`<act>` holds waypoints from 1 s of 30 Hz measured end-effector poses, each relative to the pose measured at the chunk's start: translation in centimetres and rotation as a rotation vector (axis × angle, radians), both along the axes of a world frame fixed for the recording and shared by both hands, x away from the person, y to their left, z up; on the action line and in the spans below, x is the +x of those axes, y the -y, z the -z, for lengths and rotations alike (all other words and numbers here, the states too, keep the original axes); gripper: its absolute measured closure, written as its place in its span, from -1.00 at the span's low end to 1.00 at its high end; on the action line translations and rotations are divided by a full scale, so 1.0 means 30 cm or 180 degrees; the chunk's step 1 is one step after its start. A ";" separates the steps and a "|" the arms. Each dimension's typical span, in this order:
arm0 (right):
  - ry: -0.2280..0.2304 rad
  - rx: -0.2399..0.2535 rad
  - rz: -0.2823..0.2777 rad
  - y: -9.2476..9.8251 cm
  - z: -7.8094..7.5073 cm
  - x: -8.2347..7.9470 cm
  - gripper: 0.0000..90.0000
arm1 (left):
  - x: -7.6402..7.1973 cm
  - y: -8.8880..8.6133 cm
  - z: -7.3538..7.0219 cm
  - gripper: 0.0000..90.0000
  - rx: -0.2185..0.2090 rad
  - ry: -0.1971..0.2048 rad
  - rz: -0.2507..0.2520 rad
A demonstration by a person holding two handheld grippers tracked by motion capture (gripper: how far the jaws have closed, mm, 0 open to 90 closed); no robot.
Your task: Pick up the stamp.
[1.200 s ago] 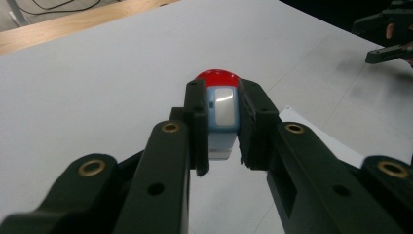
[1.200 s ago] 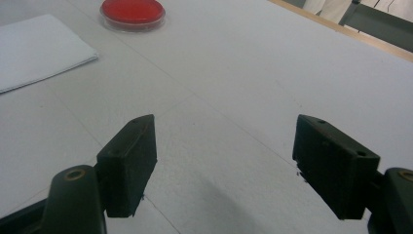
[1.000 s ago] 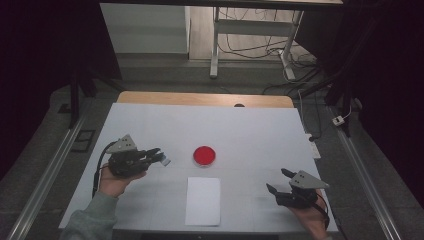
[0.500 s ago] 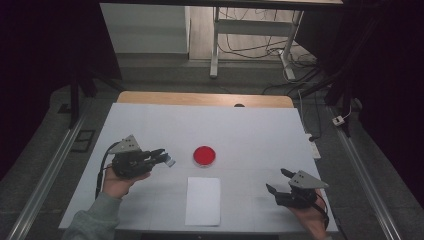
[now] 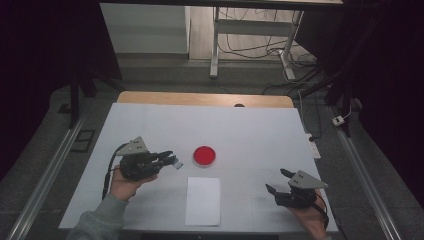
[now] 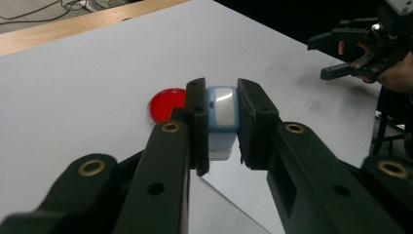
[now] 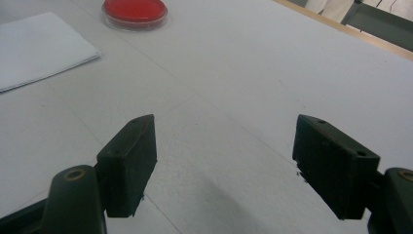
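The left gripper (image 6: pixel 221 122) clamped a small blue stamp (image 6: pixel 221 109) above the desk (image 5: pixel 250 130), near the red ink pad (image 5: pixel 204 155). The right gripper (image 7: pixel 224 161) hung wide and empty. Held only by its sides, the stamp could tilt and slip if pressed down unevenly.

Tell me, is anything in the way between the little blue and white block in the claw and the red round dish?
No, nothing visible stands between them. The left claw is shut on the blue and white block, and the red dish lies just beyond it, with only bare white table between. The sheet of paper lies off to the side, nearer the person.
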State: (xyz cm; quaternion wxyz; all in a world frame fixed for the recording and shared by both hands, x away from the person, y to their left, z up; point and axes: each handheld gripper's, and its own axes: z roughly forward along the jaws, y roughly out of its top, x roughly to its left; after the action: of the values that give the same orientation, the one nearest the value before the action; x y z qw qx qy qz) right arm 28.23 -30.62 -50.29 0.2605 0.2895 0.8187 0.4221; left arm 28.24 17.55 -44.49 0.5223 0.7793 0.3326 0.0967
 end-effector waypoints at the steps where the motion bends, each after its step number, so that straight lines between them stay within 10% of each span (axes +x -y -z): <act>1: 0.0000 0.0004 0.0000 0.000 0.000 0.000 -0.47 | 0.000 0.006 0.001 0.68 0.0001 0.0001 0.0011; 30: 0.0004 0.0008 -0.0013 -0.003 -0.001 -0.001 -0.47 | -0.007 0.142 0.026 0.68 0.0030 -0.0085 0.0350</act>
State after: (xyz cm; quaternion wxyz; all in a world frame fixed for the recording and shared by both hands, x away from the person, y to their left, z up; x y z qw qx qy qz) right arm 28.19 -30.53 -50.26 0.2598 0.2878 0.8186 0.4238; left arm 28.04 13.28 -45.27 0.5187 0.8000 0.2957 0.0591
